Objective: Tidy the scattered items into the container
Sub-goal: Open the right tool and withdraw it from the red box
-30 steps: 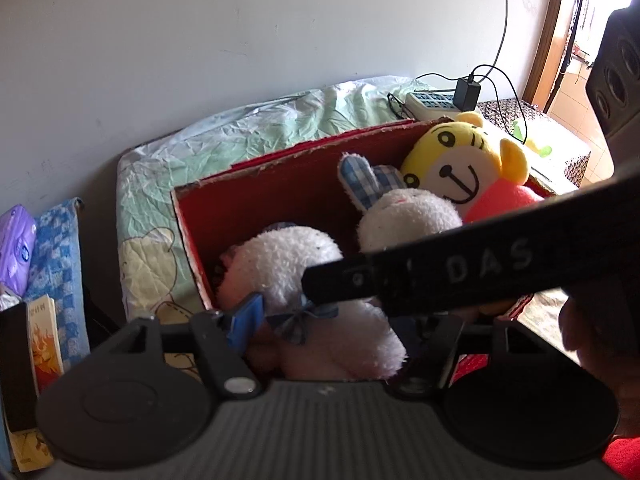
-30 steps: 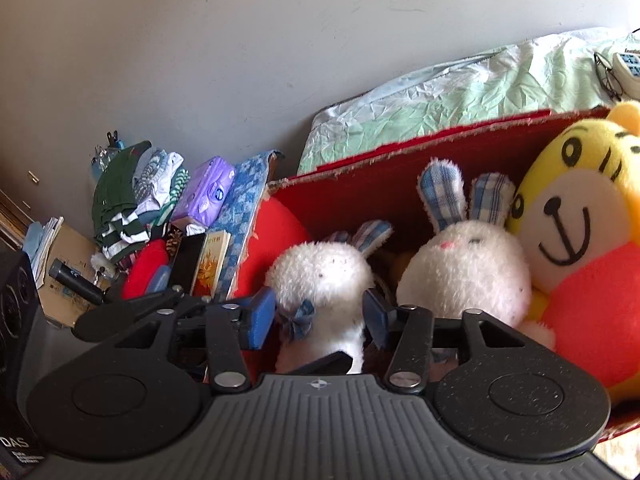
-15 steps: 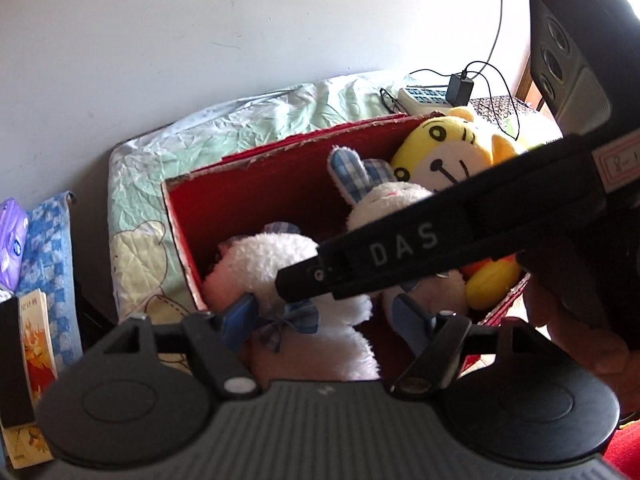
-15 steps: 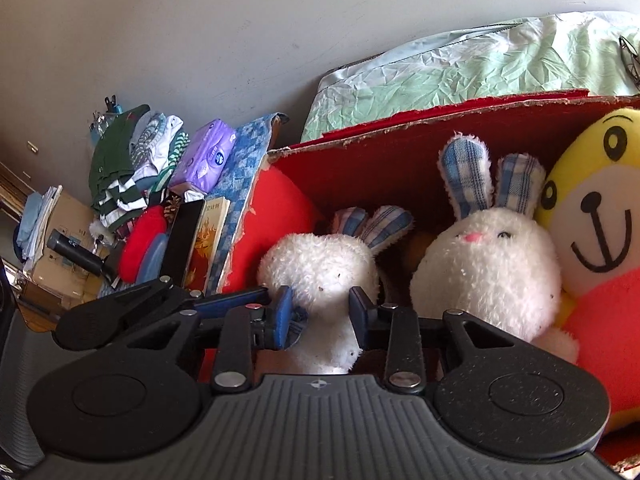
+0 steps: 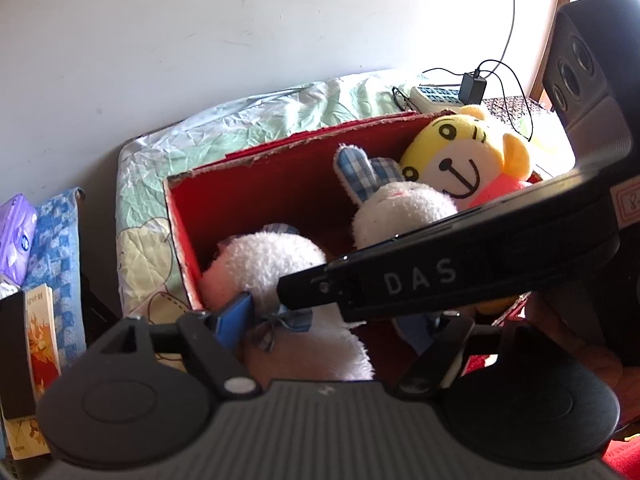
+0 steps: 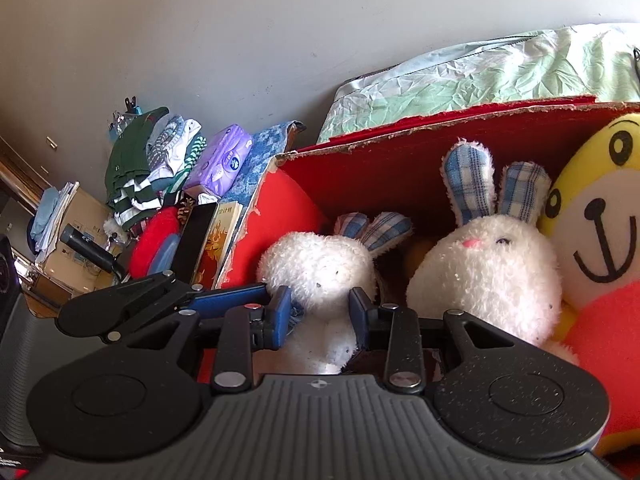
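Note:
A red cardboard box (image 5: 280, 184) (image 6: 400, 160) holds a small white plush rabbit (image 5: 272, 264) (image 6: 320, 276), a second white rabbit with blue plaid ears (image 5: 400, 212) (image 6: 484, 276) and a yellow plush tiger (image 5: 460, 156) (image 6: 596, 232). My right gripper (image 6: 319, 314) has its jaws closed against the small rabbit's neck and body. My left gripper (image 5: 328, 320) is open, its fingers on either side of the same rabbit; the right gripper's black arm crosses in front of it.
A green patterned quilt (image 5: 248, 120) (image 6: 480, 76) lies behind the box. Left of the box are books (image 6: 216, 236), a purple tissue pack (image 6: 220, 160) and folded clothes (image 6: 136, 168). A power strip with charger (image 5: 440, 96) sits at the back right.
My right gripper's jaws have narrowed onto the small white rabbit. The left gripper has shifted slightly and stays open around it.

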The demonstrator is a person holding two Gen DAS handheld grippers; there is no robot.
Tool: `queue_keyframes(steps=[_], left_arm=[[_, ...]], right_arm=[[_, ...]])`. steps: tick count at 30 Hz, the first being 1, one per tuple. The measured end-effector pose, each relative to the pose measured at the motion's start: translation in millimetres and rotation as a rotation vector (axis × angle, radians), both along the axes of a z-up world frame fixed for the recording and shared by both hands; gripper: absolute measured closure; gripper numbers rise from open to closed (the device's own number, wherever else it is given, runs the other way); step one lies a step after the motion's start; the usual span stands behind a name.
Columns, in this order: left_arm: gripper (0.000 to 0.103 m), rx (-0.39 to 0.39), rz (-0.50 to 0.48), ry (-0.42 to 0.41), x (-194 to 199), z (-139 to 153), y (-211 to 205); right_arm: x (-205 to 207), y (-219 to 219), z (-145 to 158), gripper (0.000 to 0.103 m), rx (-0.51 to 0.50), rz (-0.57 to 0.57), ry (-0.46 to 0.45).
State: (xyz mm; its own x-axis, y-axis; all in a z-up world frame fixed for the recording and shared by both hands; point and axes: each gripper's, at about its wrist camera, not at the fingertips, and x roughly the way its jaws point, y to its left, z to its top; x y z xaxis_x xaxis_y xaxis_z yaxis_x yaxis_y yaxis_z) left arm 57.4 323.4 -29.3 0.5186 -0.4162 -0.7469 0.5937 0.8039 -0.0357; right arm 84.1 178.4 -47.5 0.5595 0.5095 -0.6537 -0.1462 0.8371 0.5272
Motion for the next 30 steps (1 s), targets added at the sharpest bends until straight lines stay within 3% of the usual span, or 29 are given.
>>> queue_keyframes(steps=[30], left_arm=[[0.025,0.025,0.143,0.052,6.3,4.3,-23.0]], right_arm=[[-23.7,-24.8,7.7,0.067,-0.019,-0.128,0.018]])
